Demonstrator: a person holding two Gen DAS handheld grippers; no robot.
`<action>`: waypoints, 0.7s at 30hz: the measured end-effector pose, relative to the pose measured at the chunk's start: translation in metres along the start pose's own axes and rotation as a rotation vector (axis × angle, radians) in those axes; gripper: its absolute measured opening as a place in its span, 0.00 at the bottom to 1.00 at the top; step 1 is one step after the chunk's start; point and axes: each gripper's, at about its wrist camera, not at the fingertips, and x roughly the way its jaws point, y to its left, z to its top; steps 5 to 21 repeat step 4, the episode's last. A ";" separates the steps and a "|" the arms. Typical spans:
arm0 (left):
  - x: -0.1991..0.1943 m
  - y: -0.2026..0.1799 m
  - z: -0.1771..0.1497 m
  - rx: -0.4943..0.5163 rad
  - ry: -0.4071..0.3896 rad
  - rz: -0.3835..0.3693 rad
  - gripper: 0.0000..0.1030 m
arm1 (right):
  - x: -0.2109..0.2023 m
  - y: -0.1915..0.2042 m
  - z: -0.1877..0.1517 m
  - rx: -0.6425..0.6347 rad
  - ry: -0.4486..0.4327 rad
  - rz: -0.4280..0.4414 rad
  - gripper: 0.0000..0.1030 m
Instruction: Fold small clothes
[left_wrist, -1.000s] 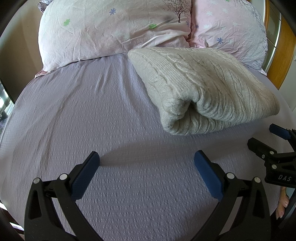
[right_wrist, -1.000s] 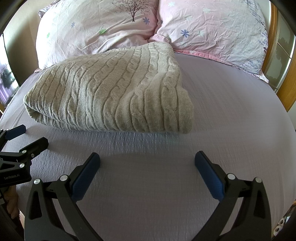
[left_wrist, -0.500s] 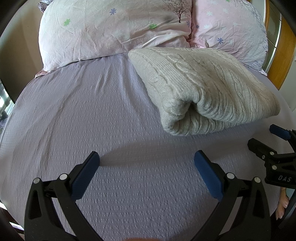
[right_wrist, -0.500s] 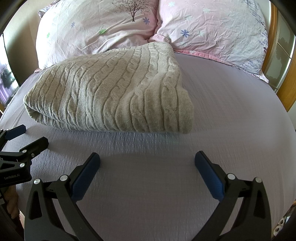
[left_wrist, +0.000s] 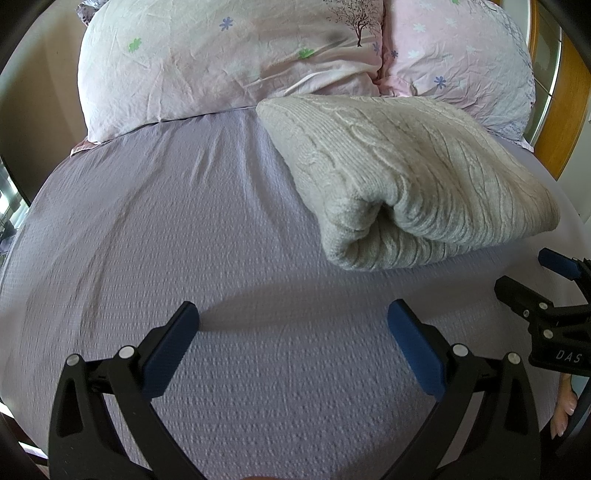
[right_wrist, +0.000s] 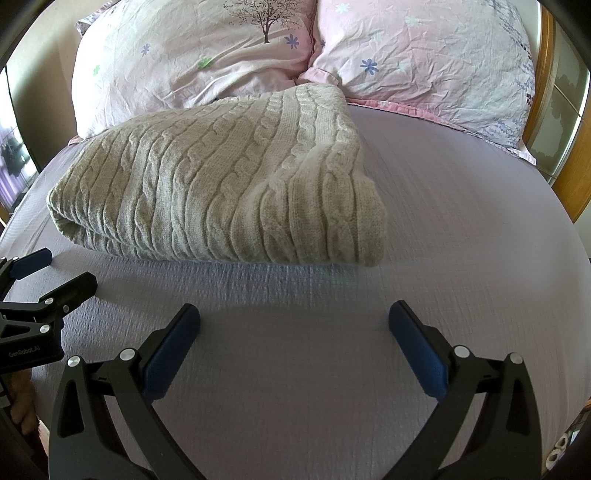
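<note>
A beige cable-knit sweater (left_wrist: 406, 177) lies folded in a thick bundle on the lilac bed sheet (left_wrist: 184, 229), its far edge near the pillows. It also shows in the right wrist view (right_wrist: 221, 184). My left gripper (left_wrist: 293, 317) is open and empty over bare sheet, in front and to the left of the sweater. My right gripper (right_wrist: 293, 317) is open and empty just in front of the sweater's near edge. Each gripper shows at the edge of the other's view: the right gripper (left_wrist: 532, 273), the left gripper (right_wrist: 55, 273).
Two pink flowered pillows (right_wrist: 192, 59) (right_wrist: 424, 62) lean at the head of the bed behind the sweater. A wooden bed frame (right_wrist: 576, 173) rises at the right. The sheet (right_wrist: 461, 240) stretches to the right of the sweater.
</note>
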 end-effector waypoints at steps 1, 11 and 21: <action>0.000 0.000 0.000 0.000 0.000 0.000 0.98 | 0.000 0.000 0.000 0.000 0.000 0.000 0.99; 0.000 0.000 0.000 0.000 0.000 0.000 0.98 | 0.000 0.000 0.000 0.000 0.000 0.000 0.99; 0.000 0.000 0.000 0.000 0.000 0.000 0.98 | 0.000 0.000 0.000 0.000 0.000 0.000 0.99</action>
